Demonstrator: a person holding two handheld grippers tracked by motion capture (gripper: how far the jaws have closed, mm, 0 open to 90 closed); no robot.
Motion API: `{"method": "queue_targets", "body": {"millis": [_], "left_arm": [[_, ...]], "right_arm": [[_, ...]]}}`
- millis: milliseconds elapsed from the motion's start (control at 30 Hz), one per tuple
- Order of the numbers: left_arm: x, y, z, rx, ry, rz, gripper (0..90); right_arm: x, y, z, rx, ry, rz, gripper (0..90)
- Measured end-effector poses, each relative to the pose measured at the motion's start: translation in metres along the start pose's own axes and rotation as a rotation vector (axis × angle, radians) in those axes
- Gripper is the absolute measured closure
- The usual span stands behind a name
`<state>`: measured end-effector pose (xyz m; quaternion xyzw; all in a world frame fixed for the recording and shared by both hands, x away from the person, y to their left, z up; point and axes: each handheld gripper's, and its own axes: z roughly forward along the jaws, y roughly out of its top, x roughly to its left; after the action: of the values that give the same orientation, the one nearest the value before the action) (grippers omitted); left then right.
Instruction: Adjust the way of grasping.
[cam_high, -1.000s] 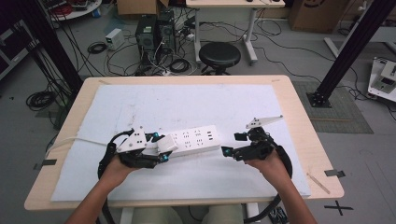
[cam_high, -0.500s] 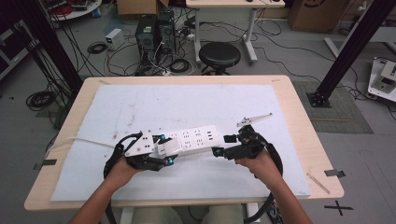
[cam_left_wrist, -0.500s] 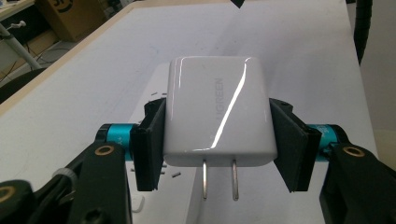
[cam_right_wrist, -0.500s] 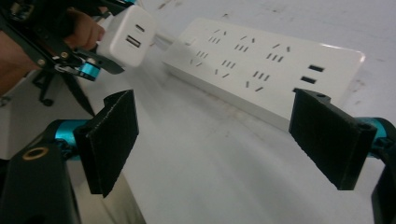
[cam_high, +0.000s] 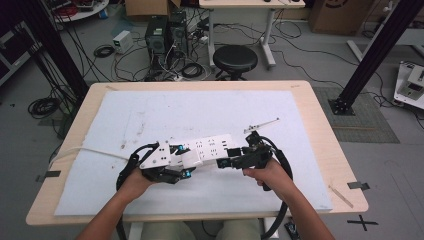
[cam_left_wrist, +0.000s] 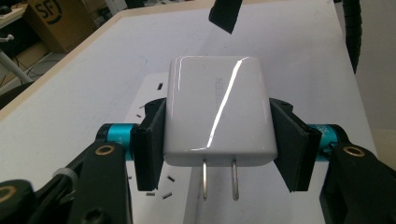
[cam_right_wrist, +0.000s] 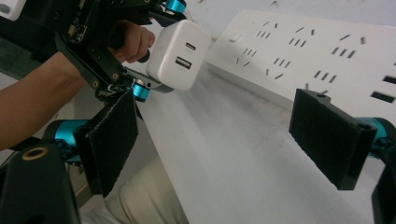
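The left gripper (cam_left_wrist: 217, 135) is clamped on the charger (cam_left_wrist: 218, 109), pads on its two flat sides, prongs toward the camera, above the power strip (cam_high: 210, 148). The right gripper (cam_right_wrist: 224, 135) stands open near the strip's end; contact appears absent. The charger's casing is glossy, rigid and probably light, so it may slip; the side grip is sound.
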<state>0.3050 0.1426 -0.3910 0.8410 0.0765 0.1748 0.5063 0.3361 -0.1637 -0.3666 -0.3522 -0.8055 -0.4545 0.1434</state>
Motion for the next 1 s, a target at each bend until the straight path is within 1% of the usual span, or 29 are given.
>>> {"method": "queue_targets", "body": {"millis": [167,233,300,333,500,567,600,667,733,800,867,900,933,967,1000], "left_arm": [[-0.003,0.003,0.007,0.007,-0.012,0.02,42.6],[-0.004,0.005,0.008,0.007,-0.009,0.018,42.6],[-0.005,0.006,0.011,0.002,-0.009,0.016,42.6],[-0.005,0.007,0.012,0.005,-0.014,0.019,42.5],[-0.01,0.01,0.018,0.009,-0.027,0.041,42.5],[-0.011,0.011,0.019,0.003,-0.028,0.045,42.6],[-0.011,0.011,0.02,-0.001,-0.028,0.053,42.6],[-0.012,0.012,0.021,-0.009,-0.03,0.05,42.6],[-0.013,0.013,0.022,-0.009,-0.03,0.052,42.5],[-0.013,0.014,0.023,-0.013,-0.032,0.052,42.5],[-0.013,0.014,0.024,-0.017,-0.033,0.054,42.5],[-0.014,0.015,0.025,-0.02,-0.035,0.055,42.5],[-0.015,0.015,0.026,-0.021,-0.036,0.054,42.5],[-0.015,0.016,0.026,-0.023,-0.039,0.055,42.5],[-0.015,0.016,0.026,-0.022,-0.04,0.058,42.5]], "right_arm": [[0.0,0.005,0.008,0.03,0.033,0.028,16.0],[-0.001,0.007,0.012,0.041,0.053,0.039,16.0],[-0.001,0.008,0.013,0.05,0.068,0.061,16.0],[-0.001,0.008,0.014,0.049,0.072,0.056,16.0],[-0.002,0.009,0.016,0.066,0.088,0.073,16.0],[-0.002,0.009,0.017,0.072,0.098,0.096,16.0],[-0.003,0.009,0.018,0.07,0.114,0.11,16.0],[-0.005,0.009,0.019,0.072,0.13,0.131,16.0],[-0.005,0.01,0.02,0.075,0.134,0.136,16.0],[-0.007,0.01,0.022,0.08,0.141,0.157,17.2],[-0.008,0.01,0.023,0.079,0.149,0.158,17.4],[-0.009,0.01,0.026,0.089,0.155,0.184,17.5],[-0.009,0.01,0.027,0.083,0.153,0.185,17.6],[-0.009,0.01,0.029,0.087,0.156,0.196,18.9],[-0.01,0.01,0.03,0.093,0.162,0.198,22.1]]}}
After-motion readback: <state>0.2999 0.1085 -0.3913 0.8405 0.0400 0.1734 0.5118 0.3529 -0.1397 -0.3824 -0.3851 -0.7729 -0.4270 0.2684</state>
